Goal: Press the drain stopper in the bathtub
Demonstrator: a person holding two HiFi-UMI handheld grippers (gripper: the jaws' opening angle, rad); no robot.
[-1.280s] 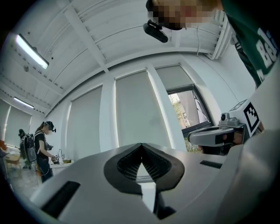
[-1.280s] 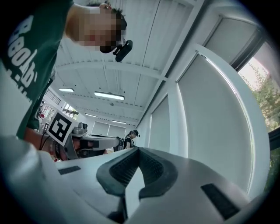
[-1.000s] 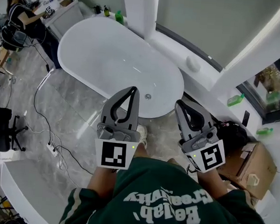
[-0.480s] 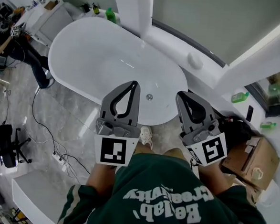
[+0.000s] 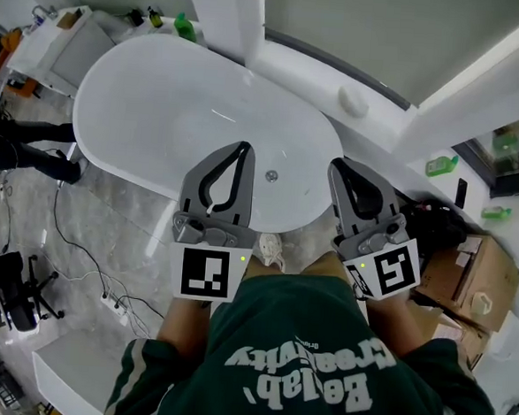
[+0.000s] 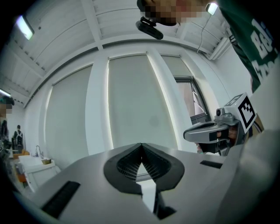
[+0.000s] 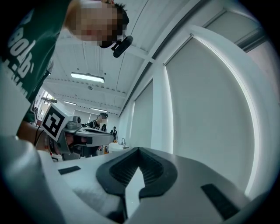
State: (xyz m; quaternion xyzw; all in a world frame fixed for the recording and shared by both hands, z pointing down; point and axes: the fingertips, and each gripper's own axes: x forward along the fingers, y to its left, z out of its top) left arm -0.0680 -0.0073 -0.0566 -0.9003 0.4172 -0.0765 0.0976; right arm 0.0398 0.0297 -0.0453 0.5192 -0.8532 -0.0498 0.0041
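Stood at the near end of the white bathtub (image 5: pixel 161 89), looking steeply down over a green sweatshirt (image 5: pixel 302 356). Held the left tongs (image 5: pixel 243 146) and the right tongs (image 5: pixel 337 166) side by side, both pointed forward over the tub's near rim. Found the left tongs closed tip to tip, with nothing gripped between them; found the right tongs closed and empty likewise. Spotted the drain stopper (image 5: pixel 271 175), small and round, on the tub floor near this end, showing between the two tongs in the head view and clear of both. Noted a green bottle (image 5: pixel 185 30) by the far rim, a cardboard box (image 5: pixel 467 279) on the floor to the right, and cables (image 5: pixel 88 252) trailing over the grey floor to the left.
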